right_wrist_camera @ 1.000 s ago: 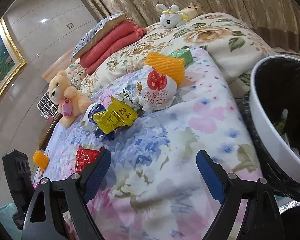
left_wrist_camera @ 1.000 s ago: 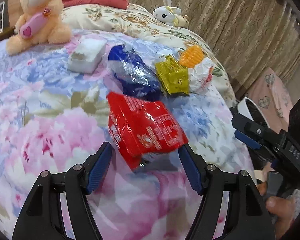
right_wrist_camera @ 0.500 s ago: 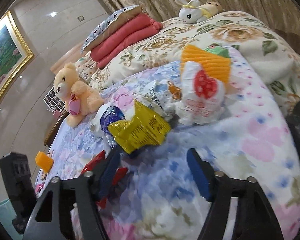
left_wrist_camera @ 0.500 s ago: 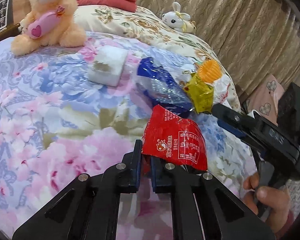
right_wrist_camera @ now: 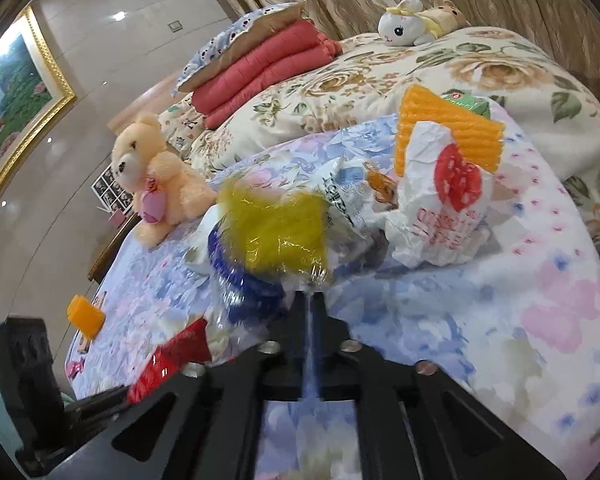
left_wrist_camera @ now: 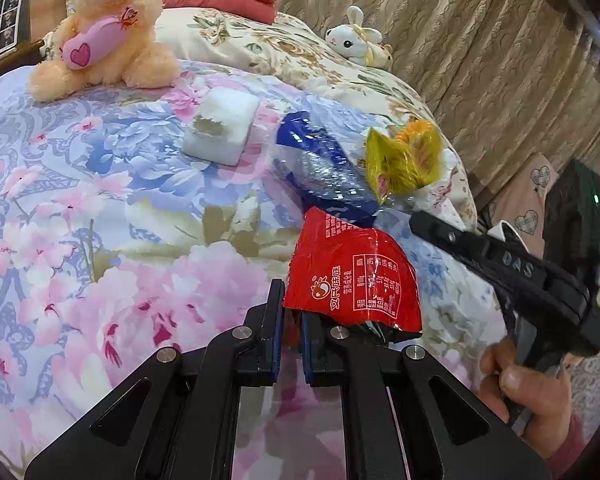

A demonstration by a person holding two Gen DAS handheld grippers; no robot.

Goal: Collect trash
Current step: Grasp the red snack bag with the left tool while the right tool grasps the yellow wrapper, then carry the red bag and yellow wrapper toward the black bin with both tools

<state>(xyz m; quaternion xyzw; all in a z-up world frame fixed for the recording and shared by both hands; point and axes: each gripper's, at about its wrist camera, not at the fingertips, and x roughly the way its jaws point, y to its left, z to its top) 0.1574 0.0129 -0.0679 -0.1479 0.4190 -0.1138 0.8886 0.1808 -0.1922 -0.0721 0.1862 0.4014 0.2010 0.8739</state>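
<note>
The left gripper (left_wrist_camera: 288, 340), low in the middle of the left wrist view, had its jaws pinched nearly together on the lower edge of a crinkled red foil snack wrapper (left_wrist_camera: 352, 276). In my judgement it took the bottom edge because that thin flap was the part nearest the jaws. The rest of the wrapper stood up above the jaws, over the flowered pink and blue bedspread (left_wrist_camera: 100, 208).

The right gripper (right_wrist_camera: 309, 300), at the lower middle of its own view, had just been closing its jaws, and they met on the bottom corner of a shiny yellow plastic packet (right_wrist_camera: 276, 232). The packet was blurred and sat above a blue and clear plastic bag (right_wrist_camera: 240, 280), so whether the jaws also caught that bag I cannot tell.

More trash lay further up the bed: a crumpled white paper bag with a red mark (right_wrist_camera: 440, 204) and an orange ribbed foam piece (right_wrist_camera: 444, 128) at the upper right, a white foam block (left_wrist_camera: 220, 132) at the upper middle.

Both tools pointed obliquely down at the bed. A hand (left_wrist_camera: 528, 384) at the lower right of the left view gripped the right tool's handle, its long black body slanting up and left toward the yellow packet.
</note>
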